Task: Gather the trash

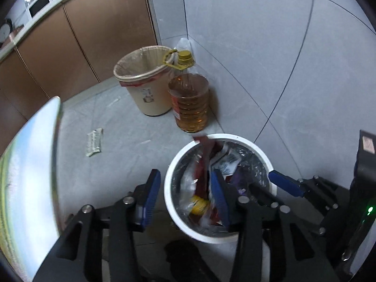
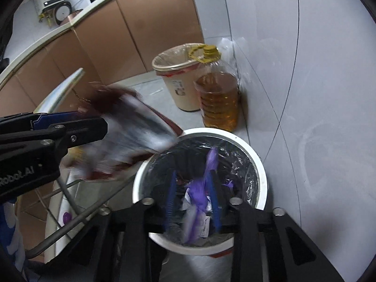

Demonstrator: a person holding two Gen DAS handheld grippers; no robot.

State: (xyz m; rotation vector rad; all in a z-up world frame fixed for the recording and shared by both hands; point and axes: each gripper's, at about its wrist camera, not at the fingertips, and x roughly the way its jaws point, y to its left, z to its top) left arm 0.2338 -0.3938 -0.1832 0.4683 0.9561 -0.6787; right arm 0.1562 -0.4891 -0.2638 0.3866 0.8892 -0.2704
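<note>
**Both hand-held grippers over the white bin**

Our left hand-held gripper (image 1: 185,198) stands with its jaws well apart, one blue pad (image 1: 219,197) over the mouth of the white bin (image 1: 169,183). A blurred red-and-silver wrapper (image 1: 205,162) hangs loose at the bin's rim, and no pad presses on it. Our right hand-held gripper (image 2: 193,203) points down into the same lined bin with its jaws narrowly parted. A purple scrap (image 2: 203,188) lies between the fingers, free of both pads. More wrappers and a yellow lid (image 1: 199,205) sit inside. Farther out, a flat packet (image 1: 94,142) lies on the floor. Beyond stand a beige bin (image 1: 152,98) and an oil bottle (image 1: 191,103), touching, near the brown cabinets (image 1: 94,35).
</note>
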